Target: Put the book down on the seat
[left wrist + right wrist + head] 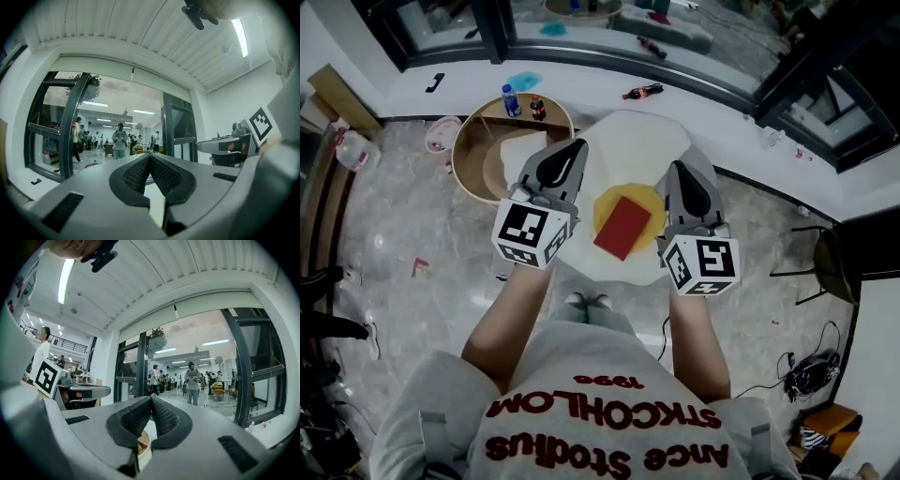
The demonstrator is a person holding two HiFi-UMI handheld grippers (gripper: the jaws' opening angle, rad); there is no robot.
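red book point(622, 228) lies flat on the yellow seat point(649, 199), close to its near edge. left tongs point(570, 150) and right tongs point(679, 171) hover level on either side, both clenched and empty. a careless sweep of either could knock the book off.
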